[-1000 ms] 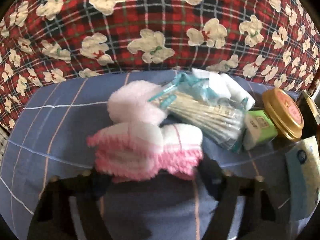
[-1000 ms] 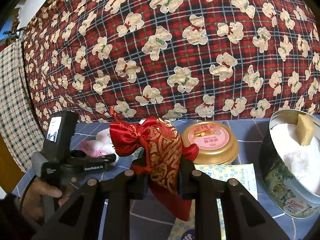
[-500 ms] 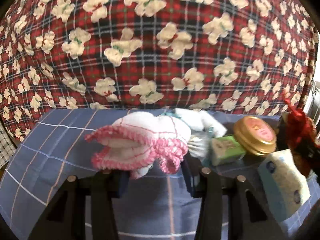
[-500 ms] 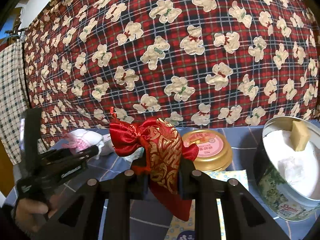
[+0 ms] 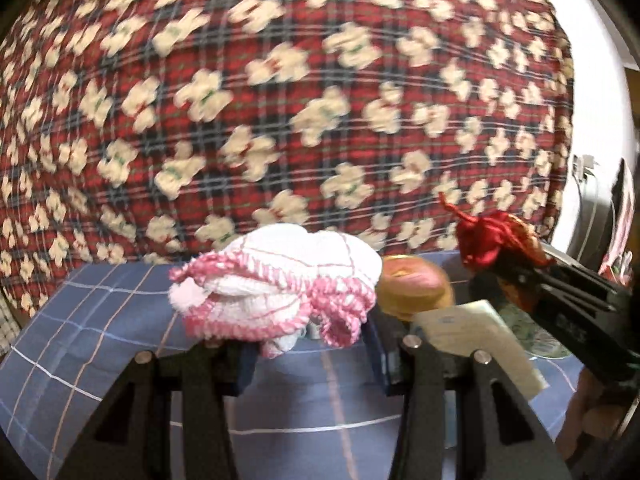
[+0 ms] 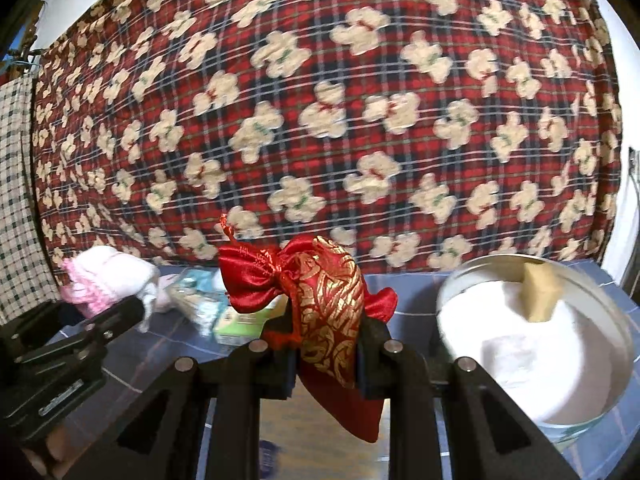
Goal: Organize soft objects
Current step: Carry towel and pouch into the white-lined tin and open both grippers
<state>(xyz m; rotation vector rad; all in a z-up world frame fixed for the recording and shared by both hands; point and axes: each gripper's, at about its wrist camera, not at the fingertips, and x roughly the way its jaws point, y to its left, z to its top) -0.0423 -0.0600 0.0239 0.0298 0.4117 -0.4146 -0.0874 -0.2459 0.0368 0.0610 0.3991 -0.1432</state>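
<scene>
Pink-and-white knit item clamped in left tool, held clear above the blue checked bench. Right tool grips red-gold satin pouch, level, beside round tin already holding white soft material. Step judged: carrying both to the tin. Next: position over the tin's opening, then release.

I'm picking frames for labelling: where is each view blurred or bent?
Left wrist: bear-print quilt and gold lid motion-smeared, pink knit cloth fairly sharp. Right wrist: red pouch crisp, round tin rim smeared. Both: fisheye bowing, dark corners.
</scene>
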